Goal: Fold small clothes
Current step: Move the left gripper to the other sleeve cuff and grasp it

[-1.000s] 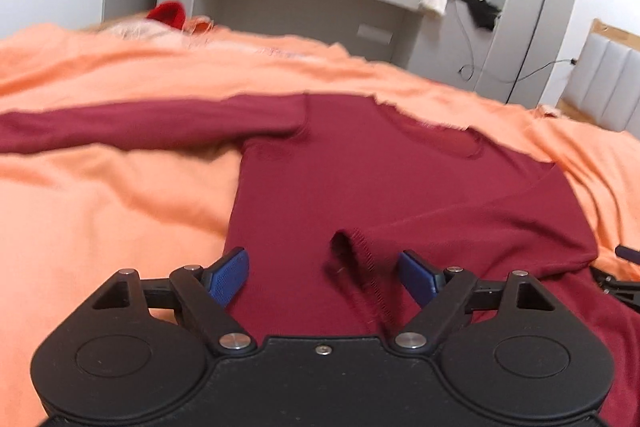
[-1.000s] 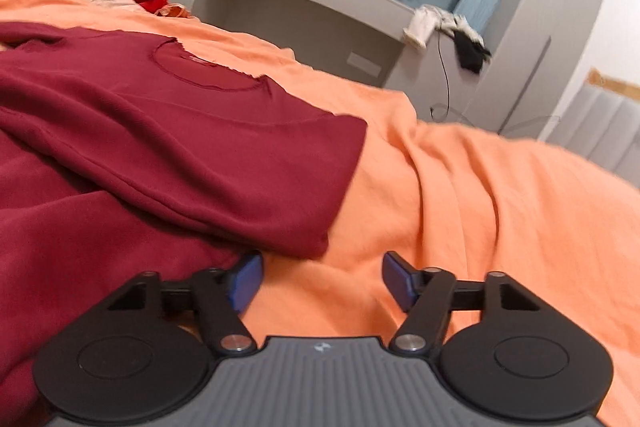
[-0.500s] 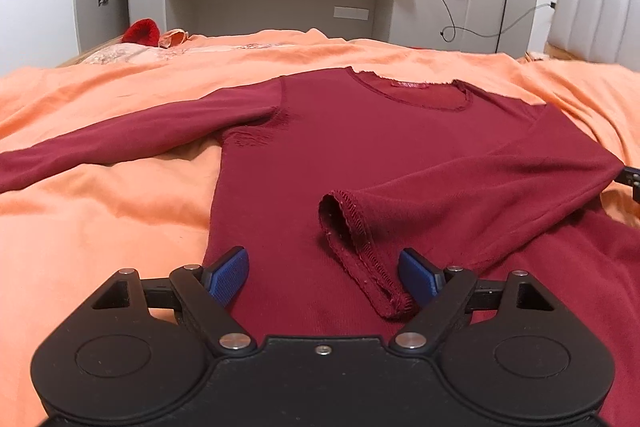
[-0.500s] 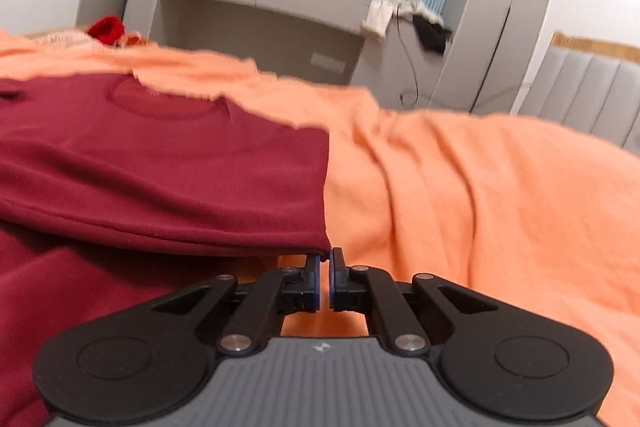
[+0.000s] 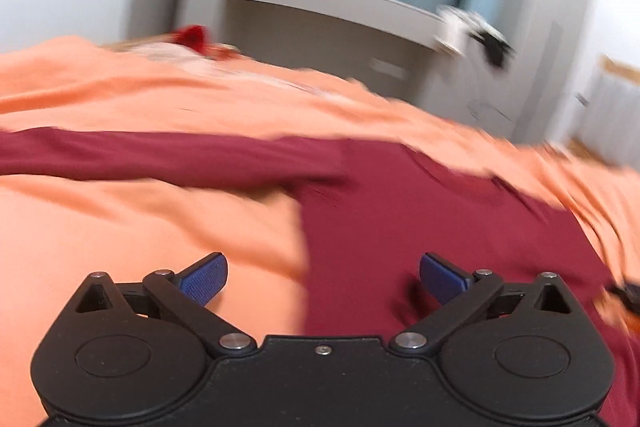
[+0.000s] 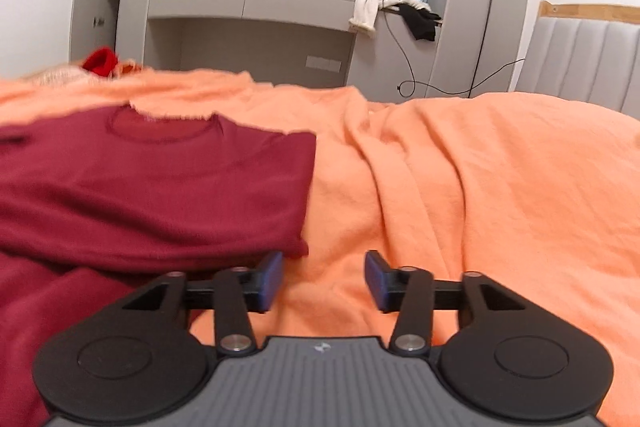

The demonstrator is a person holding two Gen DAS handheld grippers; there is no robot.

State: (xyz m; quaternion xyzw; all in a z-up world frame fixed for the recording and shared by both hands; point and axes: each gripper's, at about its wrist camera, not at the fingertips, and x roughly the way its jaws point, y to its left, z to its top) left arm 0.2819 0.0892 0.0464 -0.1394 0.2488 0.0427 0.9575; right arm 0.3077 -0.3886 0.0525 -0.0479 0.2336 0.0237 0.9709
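A dark red long-sleeved sweater [image 5: 400,219] lies flat on an orange blanket [image 5: 120,227]. Its left sleeve [image 5: 160,155] stretches out to the left. In the right wrist view the sweater [image 6: 152,195] has its right side folded over the body, with the fold's corner just ahead of the left finger. My left gripper [image 5: 323,277] is open and empty, low over the sweater's left side edge. My right gripper [image 6: 324,281] is open and empty over the blanket, beside the folded edge. The left wrist view is motion-blurred.
A grey cabinet wall [image 6: 248,39] with a window stands behind the bed. Clothes [image 6: 384,7] hang from its shelf, with a cable below. A red item [image 6: 100,61] lies at the bed's far left. A padded headboard [image 6: 580,55] is at right.
My right gripper was shut at the folded edge half a second ago and has opened, letting it go. My left gripper has swung left toward the sweater's left side and sleeve.
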